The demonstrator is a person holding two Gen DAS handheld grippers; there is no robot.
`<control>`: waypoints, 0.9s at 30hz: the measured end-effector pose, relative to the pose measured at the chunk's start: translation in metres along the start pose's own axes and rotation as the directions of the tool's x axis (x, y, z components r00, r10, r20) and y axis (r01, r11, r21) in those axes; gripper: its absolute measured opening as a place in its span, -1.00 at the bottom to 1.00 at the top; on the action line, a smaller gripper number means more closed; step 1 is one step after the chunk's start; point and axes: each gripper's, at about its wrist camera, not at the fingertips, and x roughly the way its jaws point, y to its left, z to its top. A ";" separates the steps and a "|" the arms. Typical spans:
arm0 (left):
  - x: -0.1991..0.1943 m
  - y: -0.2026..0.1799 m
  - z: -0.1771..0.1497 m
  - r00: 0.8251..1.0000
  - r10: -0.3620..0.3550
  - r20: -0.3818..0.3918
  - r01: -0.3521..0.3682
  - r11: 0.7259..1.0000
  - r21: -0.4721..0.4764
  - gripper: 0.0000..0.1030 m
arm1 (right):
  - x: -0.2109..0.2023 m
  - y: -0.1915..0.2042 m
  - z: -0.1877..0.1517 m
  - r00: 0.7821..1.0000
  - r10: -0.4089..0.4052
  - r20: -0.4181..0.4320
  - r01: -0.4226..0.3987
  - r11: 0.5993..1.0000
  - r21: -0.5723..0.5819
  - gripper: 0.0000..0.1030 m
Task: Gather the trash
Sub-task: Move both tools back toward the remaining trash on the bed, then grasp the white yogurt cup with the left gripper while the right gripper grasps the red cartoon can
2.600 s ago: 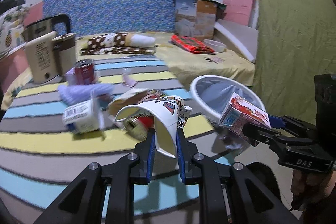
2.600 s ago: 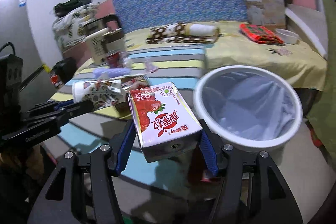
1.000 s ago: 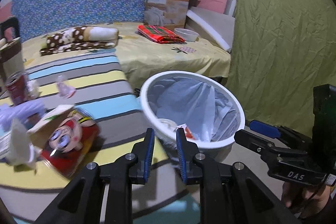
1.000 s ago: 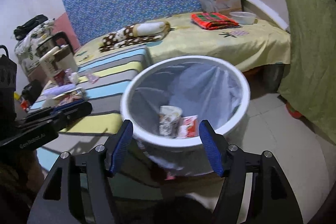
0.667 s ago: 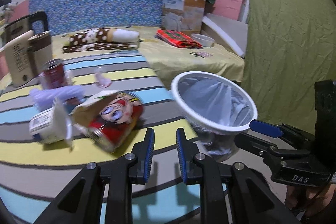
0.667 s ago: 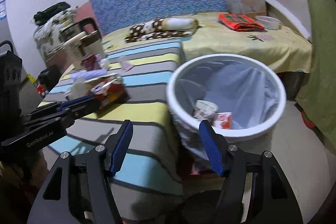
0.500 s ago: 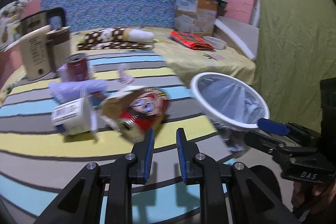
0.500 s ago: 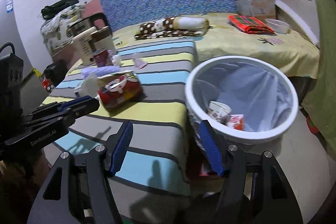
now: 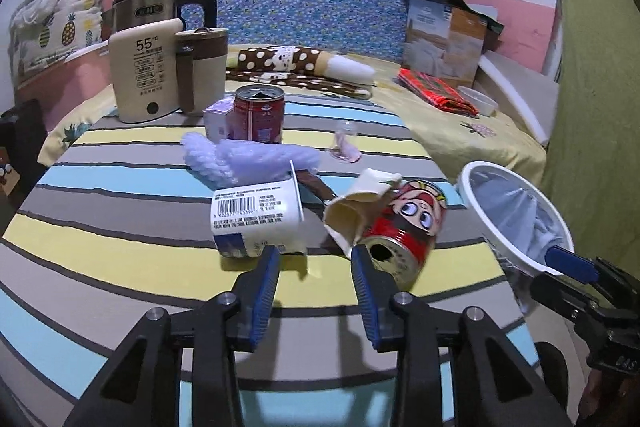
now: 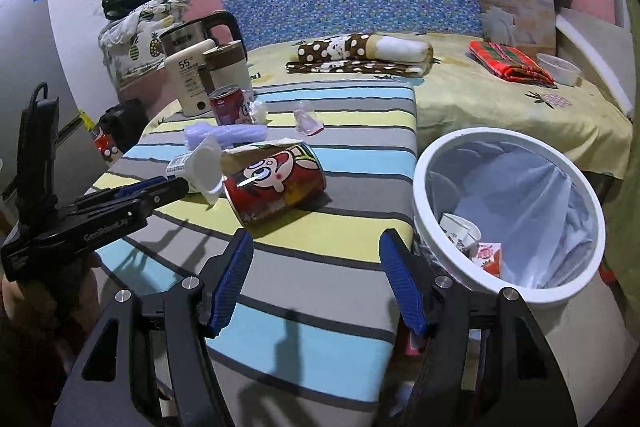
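Observation:
A white yogurt cup [image 9: 256,217] and a red cartoon can [image 9: 404,227] with a crumpled paper cup [image 9: 360,207] in front of it lie on the striped table [image 9: 120,227]. My left gripper [image 9: 316,267] is open and empty, just short of the gap between cup and can. My right gripper [image 10: 316,267] is open and empty, above the table's front edge, near the can [image 10: 276,183]. The white bin [image 10: 424,179] holds a paper cup [image 10: 460,227] and a red carton [image 10: 490,257].
An upright red can [image 9: 259,113], a purple cloth [image 9: 248,159], a small plastic piece [image 9: 346,147] and kettles [image 9: 160,67] stand farther back on the table. A bed [image 10: 500,99] with boxes lies behind. A green curtain [image 9: 592,67] hangs at right.
Both grippers dropped the paper cup and the carton into the bin, then swung back left over the table. The left gripper's jaws have opened wider, close to the yogurt cup and can.

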 end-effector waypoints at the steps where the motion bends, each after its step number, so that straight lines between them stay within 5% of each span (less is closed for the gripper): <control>1: 0.003 -0.001 0.001 1.000 0.013 0.000 -0.013 1.000 0.002 -0.28 | 0.001 0.001 -0.001 1.000 0.000 -0.002 0.000 1.000 -0.001 0.30; 15: 0.015 0.036 0.002 0.983 0.183 -0.002 -0.183 0.981 -0.071 -0.32 | 0.013 0.009 0.006 1.000 0.012 -0.009 -0.012 1.000 -0.006 0.31; 21: 0.011 0.051 0.003 0.982 0.187 0.002 -0.186 0.978 -0.096 -0.41 | 0.027 0.030 0.013 0.999 0.025 -0.023 -0.026 0.998 -0.059 0.32; 27: 0.014 0.051 0.003 0.989 0.145 -0.003 -0.145 0.986 -0.088 -0.71 | 0.052 0.050 0.017 0.997 0.007 -0.073 -0.014 0.996 -0.087 0.31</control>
